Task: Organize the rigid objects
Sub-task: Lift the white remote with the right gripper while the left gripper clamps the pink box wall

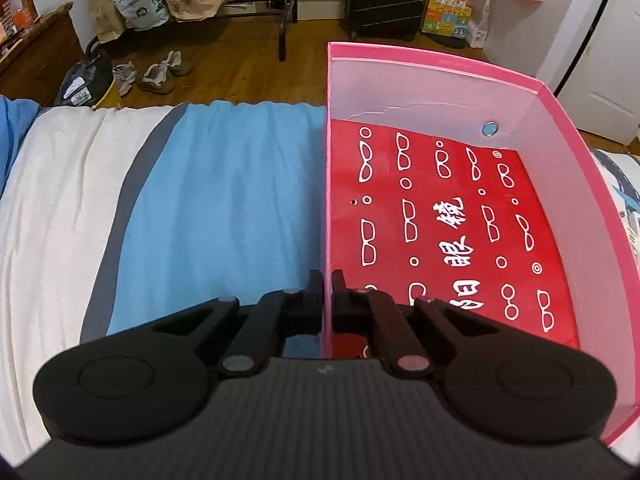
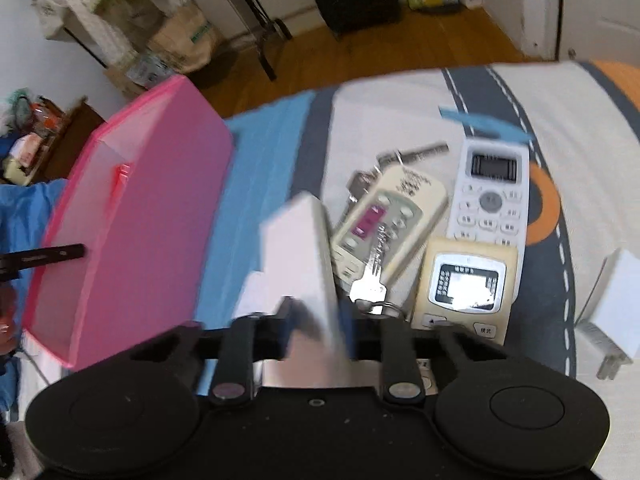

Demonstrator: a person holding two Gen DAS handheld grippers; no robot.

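While blurred, white block [image 2: 304, 264] unidentifiable.

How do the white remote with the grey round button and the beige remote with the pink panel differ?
The white remote is larger and lies almost upright in the picture; the beige remote is smaller, angled diagonally. A key rests across the beige one; the white one has none. Both lie face-up on the bedspread.

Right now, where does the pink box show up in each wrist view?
Left wrist view: the pink box fills the right half, open side up, with the left claw pinching its near left wall.
Right wrist view: it sits at the left, seen from outside.
Shared landmark: the blue stripe of the bedcover beside the box.
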